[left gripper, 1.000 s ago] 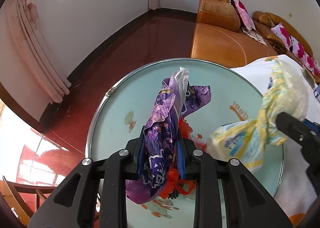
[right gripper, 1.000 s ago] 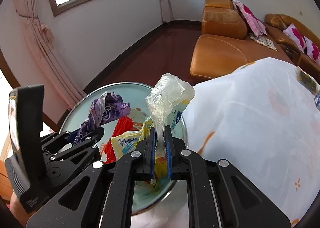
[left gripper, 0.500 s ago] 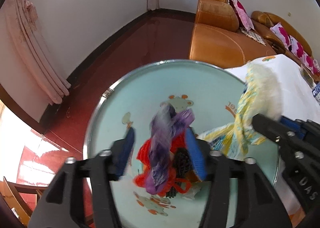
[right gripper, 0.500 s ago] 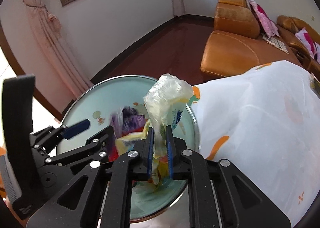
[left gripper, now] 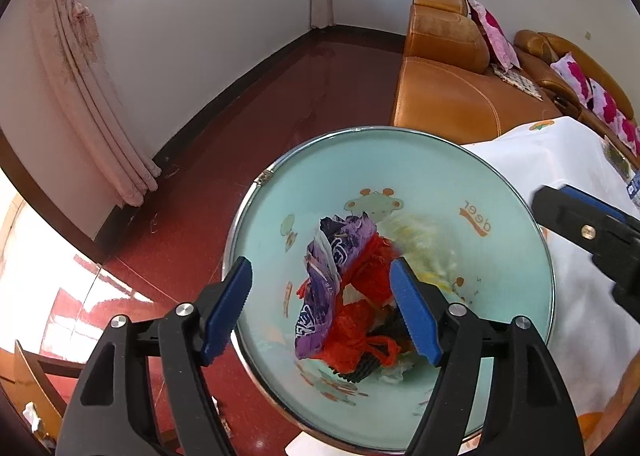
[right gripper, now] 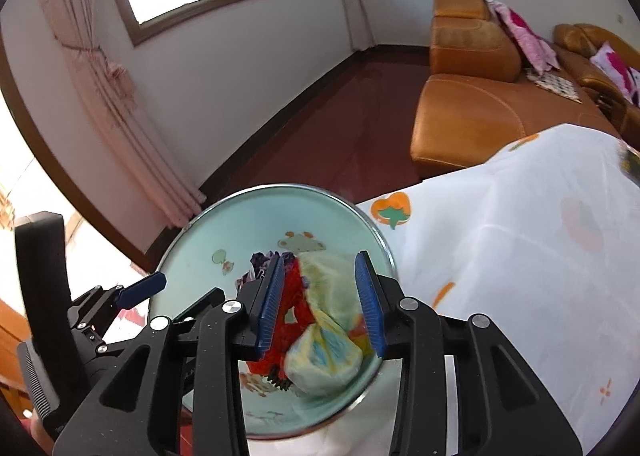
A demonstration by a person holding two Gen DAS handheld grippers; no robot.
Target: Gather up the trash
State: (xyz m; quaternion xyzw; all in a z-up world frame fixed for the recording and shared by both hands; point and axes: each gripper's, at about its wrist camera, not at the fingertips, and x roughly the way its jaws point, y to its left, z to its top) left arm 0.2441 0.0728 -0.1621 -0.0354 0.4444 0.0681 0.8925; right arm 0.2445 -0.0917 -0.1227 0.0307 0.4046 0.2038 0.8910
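Our left gripper (left gripper: 320, 310) and right gripper (right gripper: 320, 302) are both opening, so the purple wrapper (left gripper: 326, 288) and yellow bag (right gripper: 326, 352) we clamped a second ago now lie inside the bin (left gripper: 516, 207), both pieces collected.

- The left claw (left gripper: 320, 312) pointed steeply downward, its blue-padded jaws opening wide with nothing pressed between the pads.
- The right claw (right gripper: 320, 304) tilted down beside it, jaws opening too, the pads clear of anything.
- The two claws sat close together, the left one's blue fingertip (right gripper: 142, 288) showing just left of the right.
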